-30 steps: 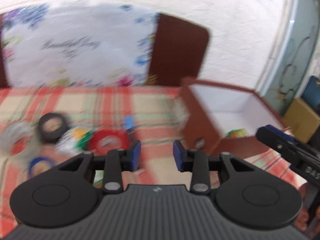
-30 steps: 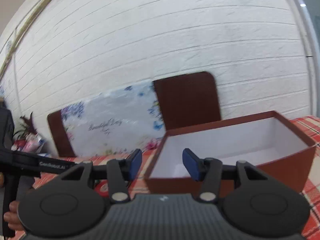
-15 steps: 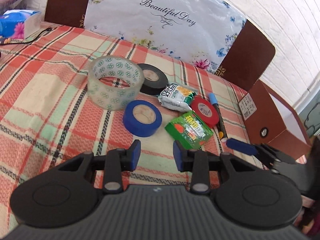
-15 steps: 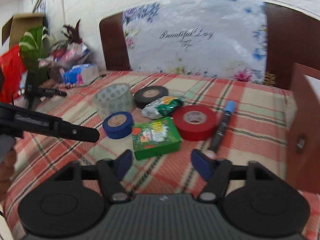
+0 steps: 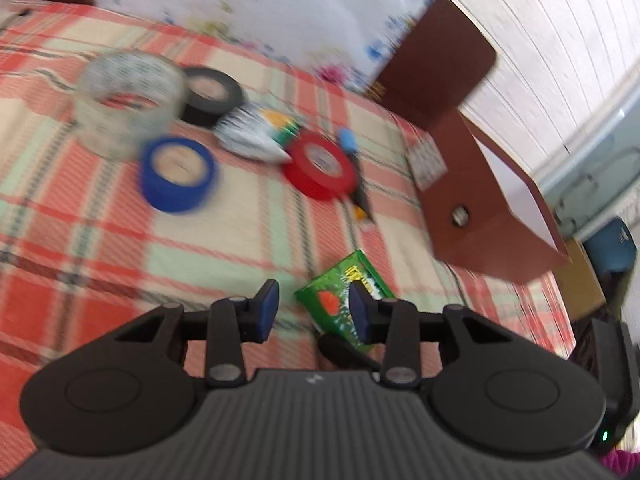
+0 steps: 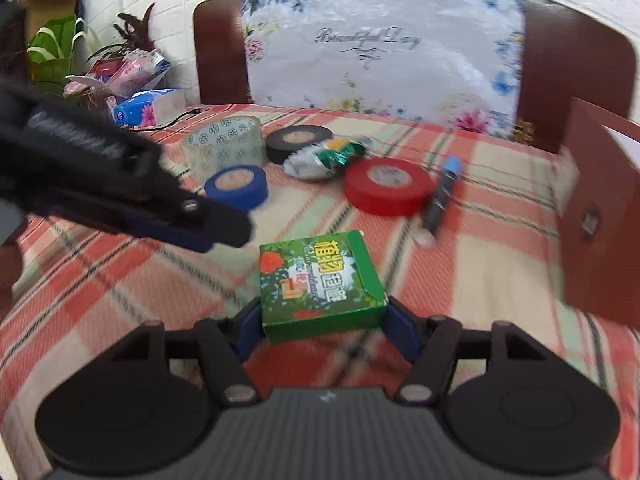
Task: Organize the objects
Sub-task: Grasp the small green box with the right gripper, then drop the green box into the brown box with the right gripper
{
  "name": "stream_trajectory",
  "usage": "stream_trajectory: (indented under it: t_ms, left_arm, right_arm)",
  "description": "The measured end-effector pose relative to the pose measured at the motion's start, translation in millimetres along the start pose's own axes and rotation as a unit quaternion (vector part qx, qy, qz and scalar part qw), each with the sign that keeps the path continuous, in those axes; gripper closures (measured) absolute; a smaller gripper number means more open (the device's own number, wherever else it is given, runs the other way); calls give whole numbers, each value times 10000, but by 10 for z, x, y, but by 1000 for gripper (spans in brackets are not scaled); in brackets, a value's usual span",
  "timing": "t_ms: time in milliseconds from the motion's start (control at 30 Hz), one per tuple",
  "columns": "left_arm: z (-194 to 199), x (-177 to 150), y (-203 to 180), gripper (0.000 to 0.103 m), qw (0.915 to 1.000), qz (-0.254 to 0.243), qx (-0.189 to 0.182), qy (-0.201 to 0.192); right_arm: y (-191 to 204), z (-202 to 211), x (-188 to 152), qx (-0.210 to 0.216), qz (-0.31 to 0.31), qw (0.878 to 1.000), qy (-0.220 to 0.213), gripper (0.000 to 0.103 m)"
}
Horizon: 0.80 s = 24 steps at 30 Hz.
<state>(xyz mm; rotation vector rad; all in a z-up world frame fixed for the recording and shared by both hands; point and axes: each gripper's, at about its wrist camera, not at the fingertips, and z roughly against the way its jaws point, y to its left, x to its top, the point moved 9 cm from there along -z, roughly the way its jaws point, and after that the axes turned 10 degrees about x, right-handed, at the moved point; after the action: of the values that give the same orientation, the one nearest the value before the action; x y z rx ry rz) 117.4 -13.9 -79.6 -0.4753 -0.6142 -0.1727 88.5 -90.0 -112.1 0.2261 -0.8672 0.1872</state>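
Note:
A green box (image 6: 320, 284) sits between the fingers of my right gripper (image 6: 322, 326), which is shut on it just above the checked cloth; the box also shows in the left wrist view (image 5: 344, 296). My left gripper (image 5: 314, 312) is open and empty, hovering above and left of the box. On the cloth behind lie a blue tape roll (image 6: 236, 186), a red tape roll (image 6: 388, 190), a black tape roll (image 6: 298, 142), a clear patterned tape roll (image 6: 224, 148), a foil snack packet (image 6: 326, 158) and a blue-capped marker (image 6: 442, 192). The open brown box (image 5: 492, 204) stands at the right.
A floral board (image 6: 380, 60) and brown chair backs (image 6: 576, 64) stand behind the table. A tissue pack (image 6: 148, 108), bags and plants (image 6: 56, 48) crowd the far left. The left gripper's arm (image 6: 120, 188) crosses the left of the right wrist view.
My right gripper has closed on the green box and drawn it nearer, away from the tape rolls. My left gripper has shifted right, towards the box.

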Motion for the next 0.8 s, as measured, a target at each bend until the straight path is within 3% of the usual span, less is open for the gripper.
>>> stream_trajectory:
  t_ms: [167,267,400,500,667,800]
  left_arm:
    - [-134,-258,-481,62,9979,-503,-213,356]
    - [-268,-398,-674,64,9959,-707,-156,550]
    - [-279,-377,-902,72,9952,-844,-186,460]
    - [-167,-150,-1306,73,9928,-1099,-426,204]
    - [-90,280,-2245,73,9778,-1917,-742,-418]
    - [-379,492,-2967,72,9591,-2620,-793,-714]
  right_arm:
    - [-125,377,-262,-520,-289,9980,-214,39]
    - [-190,467,-285,-584,-389,9972,-260,39]
    - [-334,583,-314,-709,-613,9950,-348,41]
    - [-472,847,-195,-983,-556,9900,-841,41]
    - [-996,1390,250,-1767,-401,9669,-1794,41]
    - [-1679,1619,528,-2227,-456,9530,-2000,41]
